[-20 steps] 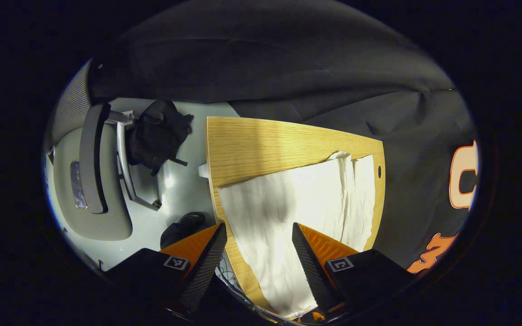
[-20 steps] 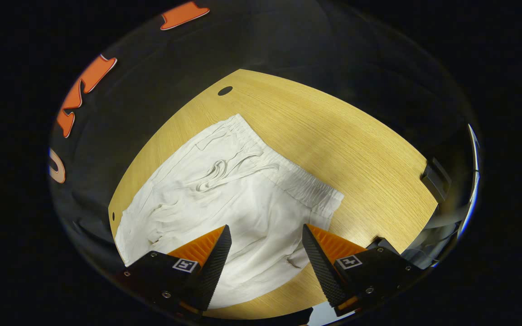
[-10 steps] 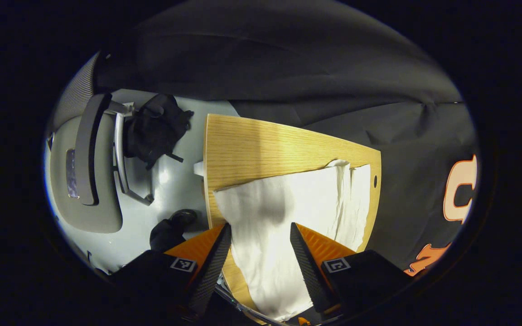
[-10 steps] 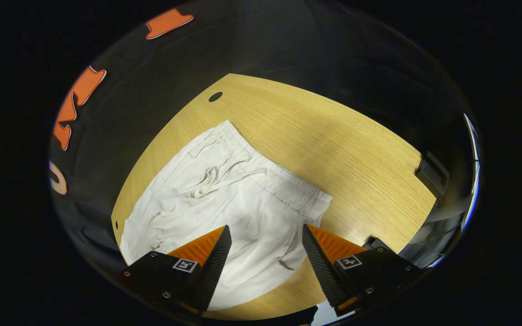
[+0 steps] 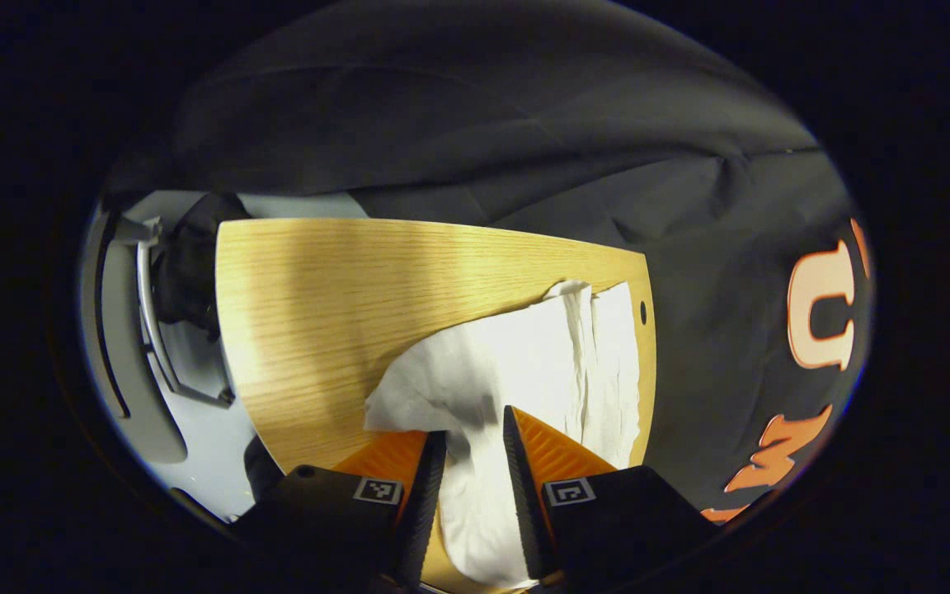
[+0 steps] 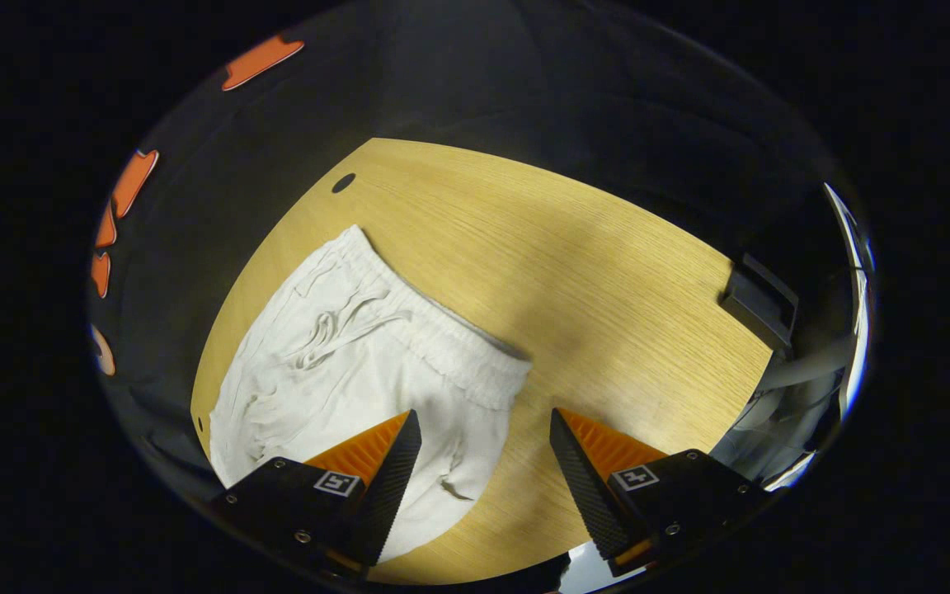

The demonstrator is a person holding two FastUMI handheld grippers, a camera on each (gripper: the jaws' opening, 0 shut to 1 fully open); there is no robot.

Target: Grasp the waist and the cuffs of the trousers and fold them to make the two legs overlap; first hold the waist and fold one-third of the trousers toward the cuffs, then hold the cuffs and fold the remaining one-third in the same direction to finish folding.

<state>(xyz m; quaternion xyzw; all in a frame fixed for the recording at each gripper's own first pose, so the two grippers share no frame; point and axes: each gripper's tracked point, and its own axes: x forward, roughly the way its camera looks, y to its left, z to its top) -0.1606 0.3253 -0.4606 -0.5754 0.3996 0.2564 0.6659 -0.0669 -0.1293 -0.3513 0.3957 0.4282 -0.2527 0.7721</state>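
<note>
**Thin white trousers, cuff end pinched, waist end untouched**

Lying across the wooden table (image 6: 607, 272): white trousers (image 6: 343, 363), thin and limp by the look of the creases, probably light and prone to sagging or sliding on the smooth top. Best taken at the firmer edges: the gathered elastic waist (image 6: 434, 334) with its drawstring, and the hemmed cuffs. Seen in the left gripper view: left gripper (image 5: 475, 474) low over the near table edge, fingers narrowed around a raised bunch of the leg fabric (image 5: 475, 388); firm clamping on both sides cannot be confirmed. Seen in the right gripper view: right gripper (image 6: 485, 462) held above the table, tilted down toward the waist corner, jaws spread wide, gripping nothing.
</note>
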